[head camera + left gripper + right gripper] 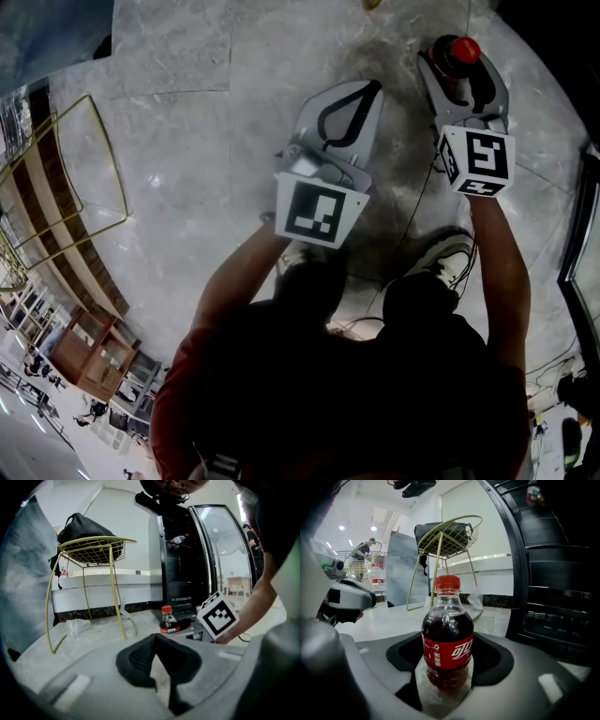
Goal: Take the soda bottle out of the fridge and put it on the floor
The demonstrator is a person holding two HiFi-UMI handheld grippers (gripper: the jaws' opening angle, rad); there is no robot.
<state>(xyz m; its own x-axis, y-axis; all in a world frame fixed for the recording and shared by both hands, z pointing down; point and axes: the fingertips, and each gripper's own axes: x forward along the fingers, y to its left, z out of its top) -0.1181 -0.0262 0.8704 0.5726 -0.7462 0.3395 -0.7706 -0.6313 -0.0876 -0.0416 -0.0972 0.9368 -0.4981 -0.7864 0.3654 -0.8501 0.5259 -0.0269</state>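
A small soda bottle (447,639) with a red cap, dark cola and a red label stands upright between the black pads of my right gripper (447,660), which is shut on its lower half. In the head view the cap (463,49) pokes up between that gripper's (459,73) grey jaws, over the marble floor (187,84). The left gripper view shows the same bottle (168,620) low in front of the fridge (180,559), with its base hidden. My left gripper (157,638) is shut with nothing in it, and it hovers left of the bottle.
The black fridge (555,573) stands open, its glass door (222,550) swung to the right, and another bottle (533,494) lies on an upper shelf. A yellow wire chair (91,573) with a black bag (84,527) on it stands to the left. The person's shoes (450,258) are just behind the grippers.
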